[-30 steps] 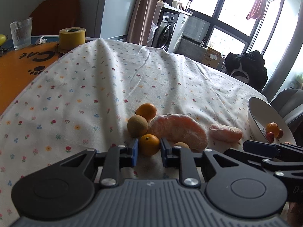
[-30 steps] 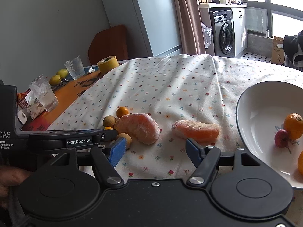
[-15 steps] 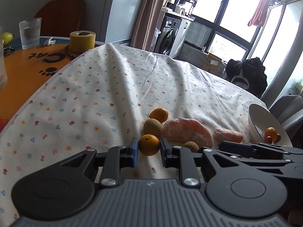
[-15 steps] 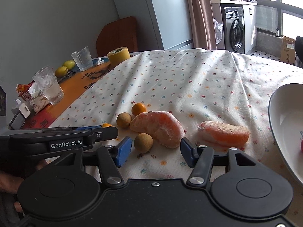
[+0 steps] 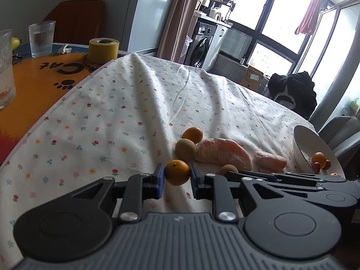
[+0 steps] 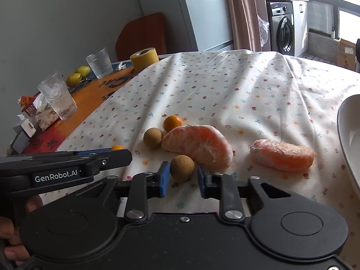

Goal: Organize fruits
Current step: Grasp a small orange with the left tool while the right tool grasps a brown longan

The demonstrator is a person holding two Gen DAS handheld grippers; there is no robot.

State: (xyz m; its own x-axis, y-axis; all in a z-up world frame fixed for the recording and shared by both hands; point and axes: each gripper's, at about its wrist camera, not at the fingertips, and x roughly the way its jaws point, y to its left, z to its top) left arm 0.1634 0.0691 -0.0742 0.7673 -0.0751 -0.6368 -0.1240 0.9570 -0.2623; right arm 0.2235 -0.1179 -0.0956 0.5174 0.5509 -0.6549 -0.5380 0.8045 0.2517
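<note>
My left gripper (image 5: 177, 171) is shut on a small orange (image 5: 177, 173), held just above the flowered cloth. My right gripper (image 6: 182, 172) stands open, its blue pads on either side of a brown round fruit (image 6: 182, 167) that rests on the cloth, with small gaps showing on both sides. Beside it lie a large wrapped citrus segment (image 6: 199, 147), a smaller wrapped segment (image 6: 282, 155), a second brown fruit (image 6: 153, 137) and another small orange (image 6: 172, 123). The white bowl (image 5: 301, 144) at the right holds a small orange and red fruits.
On the orange mat at the left stand two ribbed glasses (image 6: 57, 100), a yellow tape roll (image 6: 144, 57), two yellow-green fruits (image 6: 74, 79) and small packets (image 6: 24, 130). A brown chair (image 6: 141, 34) is behind the table. A person's hand (image 6: 11, 240) holds the left gripper.
The left gripper has drawn back and up with the small orange in it. The right gripper has swung left, away from the bowl, and narrowed its fingers around the brown fruit.
</note>
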